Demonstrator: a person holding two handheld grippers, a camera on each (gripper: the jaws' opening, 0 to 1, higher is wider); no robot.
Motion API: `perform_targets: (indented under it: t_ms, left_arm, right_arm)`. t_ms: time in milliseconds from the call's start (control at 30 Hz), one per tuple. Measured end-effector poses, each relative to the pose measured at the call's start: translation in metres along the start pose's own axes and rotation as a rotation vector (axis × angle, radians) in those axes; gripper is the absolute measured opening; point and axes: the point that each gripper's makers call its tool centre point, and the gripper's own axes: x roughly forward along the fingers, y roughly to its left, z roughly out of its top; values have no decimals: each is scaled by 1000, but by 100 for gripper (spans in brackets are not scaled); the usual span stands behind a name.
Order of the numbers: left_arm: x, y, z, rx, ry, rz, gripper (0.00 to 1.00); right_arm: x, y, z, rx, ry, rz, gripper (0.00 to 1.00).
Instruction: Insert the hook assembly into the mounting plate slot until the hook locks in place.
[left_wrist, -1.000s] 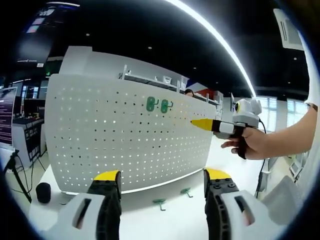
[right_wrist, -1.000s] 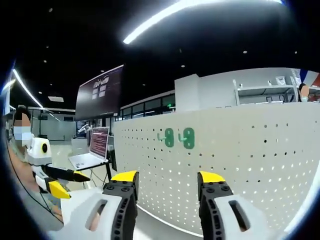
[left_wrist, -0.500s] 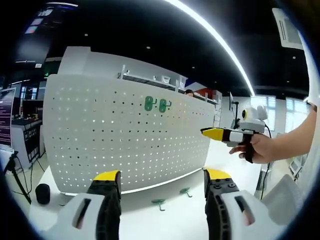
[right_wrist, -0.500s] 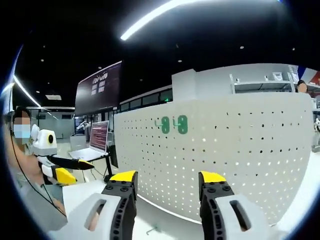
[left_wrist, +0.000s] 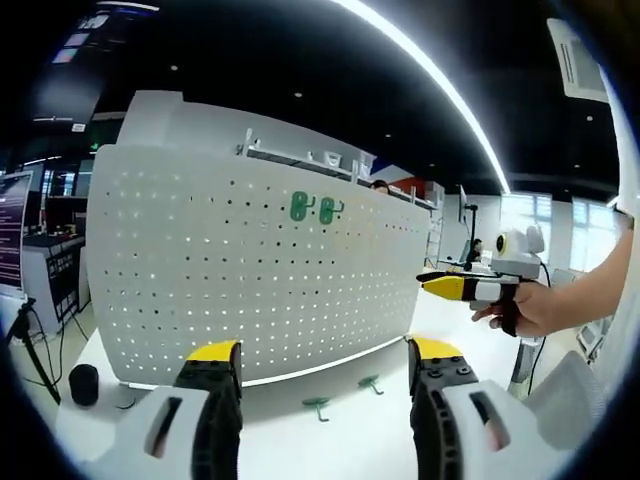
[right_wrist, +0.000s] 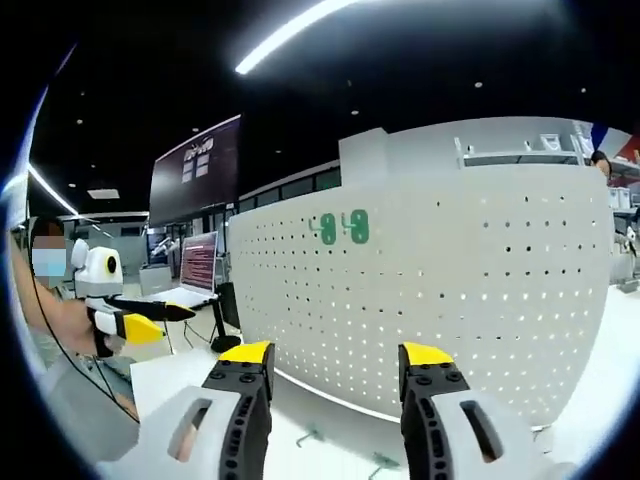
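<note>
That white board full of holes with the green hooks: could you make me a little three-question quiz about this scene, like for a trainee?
1. True or false: two green hooks hang side by side on the upright white board.
2. Where do the two loose green hooks lie?
A. on the white table in front of the board
B. on the shelf above the board
C. in the left gripper
3. Fill in: the left gripper has its jaws apart and holds ____.

Key:
1. true
2. A
3. nothing
</note>
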Motion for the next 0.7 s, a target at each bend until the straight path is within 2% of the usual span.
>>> perform_targets:
  t_ms: [700]
  left_arm:
    - [-2,4,-6,-11,8,7,70]
  right_arm:
    - [-22,-3,-20,10,46,-19,50]
